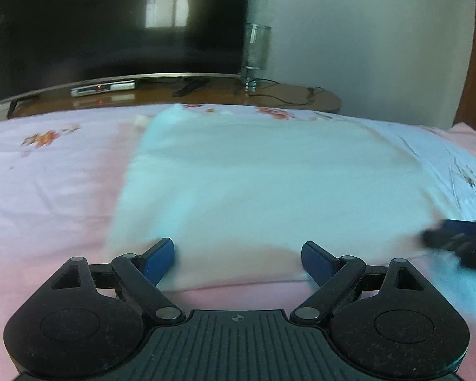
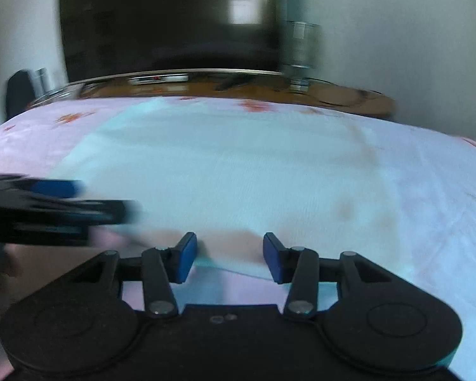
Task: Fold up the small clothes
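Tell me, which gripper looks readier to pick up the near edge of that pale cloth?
Probably the left gripper: its jaws stand wide open with the near edge of the pale cloth lying between them. The right gripper also straddles the edge, but its jaws stand narrower.

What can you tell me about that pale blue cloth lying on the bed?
The pale blue cloth is a soft, thin-looking fabric, plain and unpatterned, spread flat in a roughly rectangular shape on the pink flowered bedsheet. Its near edge lies between the open pads of the left tool, which do not press on it. The right tool straddles the near edge too, pads apart; whether they touch the fabric is unclear. Blur hides seams and finer detail.
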A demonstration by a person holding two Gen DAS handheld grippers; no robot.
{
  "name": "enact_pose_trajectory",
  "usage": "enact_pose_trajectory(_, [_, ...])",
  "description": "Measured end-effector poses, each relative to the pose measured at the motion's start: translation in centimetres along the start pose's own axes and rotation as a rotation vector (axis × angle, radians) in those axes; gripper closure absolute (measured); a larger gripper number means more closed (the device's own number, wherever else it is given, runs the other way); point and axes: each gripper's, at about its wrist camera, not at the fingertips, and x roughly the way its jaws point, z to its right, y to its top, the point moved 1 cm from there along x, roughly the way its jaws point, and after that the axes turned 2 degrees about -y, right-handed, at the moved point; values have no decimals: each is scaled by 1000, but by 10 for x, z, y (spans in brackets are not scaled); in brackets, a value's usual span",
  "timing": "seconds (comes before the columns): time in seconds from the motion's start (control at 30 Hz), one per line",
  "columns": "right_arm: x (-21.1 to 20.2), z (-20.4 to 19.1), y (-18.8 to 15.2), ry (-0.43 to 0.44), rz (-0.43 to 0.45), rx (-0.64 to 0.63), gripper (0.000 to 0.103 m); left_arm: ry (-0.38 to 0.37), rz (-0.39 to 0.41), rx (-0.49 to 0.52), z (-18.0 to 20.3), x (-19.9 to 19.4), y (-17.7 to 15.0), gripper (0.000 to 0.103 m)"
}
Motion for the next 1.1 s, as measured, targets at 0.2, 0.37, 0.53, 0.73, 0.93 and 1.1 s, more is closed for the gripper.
enact_pose_trajectory(0.2, [-9,44,-4,-42,-7,140,69,20,-9,12,-1,0,3,15])
enact_pose_trajectory(0.37, [-10,37,0,-72,13,142,63,26,-7,10,-1,2,1,15])
enact_pose_trajectory(0.53, [-10,46,-4,-68,-16,176,63,36,-7,22,1,3,0,15])
enact_pose_trajectory(0.73, [-1,44,-13,-99,16,115,59,42,-9,30,3,3,0,15])
enact_pose_trajectory(0.93, [-1,40,-15,-97,30,99,54,51,-8,38,4,3,-1,15])
enact_pose_trajectory(1.1, [-3,39,-19,-88,45,102,50,53,-6,38,5,3,-2,15])
